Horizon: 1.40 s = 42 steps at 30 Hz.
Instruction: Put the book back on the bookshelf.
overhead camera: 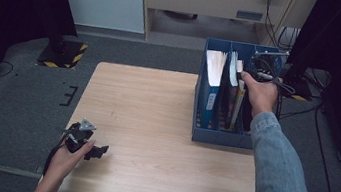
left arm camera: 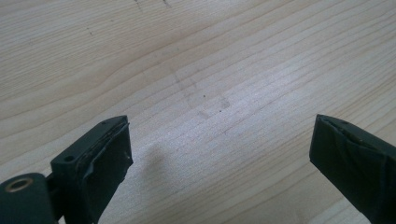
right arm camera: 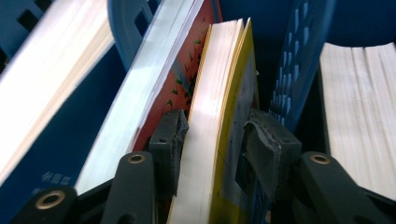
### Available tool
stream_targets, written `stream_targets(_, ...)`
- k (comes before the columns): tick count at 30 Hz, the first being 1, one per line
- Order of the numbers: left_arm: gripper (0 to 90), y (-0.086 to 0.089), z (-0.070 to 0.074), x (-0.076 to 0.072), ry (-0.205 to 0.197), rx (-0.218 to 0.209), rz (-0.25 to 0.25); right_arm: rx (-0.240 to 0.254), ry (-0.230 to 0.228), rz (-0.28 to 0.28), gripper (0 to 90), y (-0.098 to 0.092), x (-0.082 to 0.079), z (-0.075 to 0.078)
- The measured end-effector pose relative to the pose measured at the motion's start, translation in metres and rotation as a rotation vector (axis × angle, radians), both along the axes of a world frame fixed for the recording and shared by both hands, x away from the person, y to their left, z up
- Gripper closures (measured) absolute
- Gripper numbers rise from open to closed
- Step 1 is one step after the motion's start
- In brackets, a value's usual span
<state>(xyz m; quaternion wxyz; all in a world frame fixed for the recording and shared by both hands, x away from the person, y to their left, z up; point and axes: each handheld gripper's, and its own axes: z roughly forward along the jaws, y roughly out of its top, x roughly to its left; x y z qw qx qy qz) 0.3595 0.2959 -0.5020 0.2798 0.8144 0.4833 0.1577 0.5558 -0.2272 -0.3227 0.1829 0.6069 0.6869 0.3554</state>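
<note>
Right gripper view: right tongs (right arm camera: 215,140) straddle the yellow book (right arm camera: 226,107), pads loosened.

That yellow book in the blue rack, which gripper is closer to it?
Right. The right gripper has its jaws on either side of the yellow book; the left gripper rests far off at the table's near left corner.

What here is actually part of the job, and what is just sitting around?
In the job:
- right gripper, jaws either side of the yellow-covered book
- blue plastic file rack holding the books

Just there:
- left gripper, open over the pale wooden table
- thick blue-covered book
- red-covered book
</note>
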Motion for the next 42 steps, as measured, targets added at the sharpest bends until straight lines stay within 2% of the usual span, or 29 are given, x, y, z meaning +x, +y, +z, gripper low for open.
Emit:
stream_targets(18, 5.2, -0.002, -0.001, 0.0, 0.001, 0.0, -0.002, -0.005, -0.06, 0.034, 50.8, -0.001, -0.022, 0.015)
stream_targets(26, 5.2, -0.002, -0.001, 0.0, 0.004, 0.001, -0.002, 0.002, -0.072, 0.036, 46.3, -0.005, -0.026, 0.019)
stream_targets(35, 5.3, -0.003, -0.001, 0.0, 0.006, 0.001, -0.005, 0.006, -0.093, 0.044, 31.3, -0.008, -0.03, 0.021)
stream_targets(42, 5.2, -0.003, -0.002, 0.0, 0.006, 0.001, -0.006, 0.008, -0.117, 0.047, 27.1, -0.012, -0.035, 0.021)
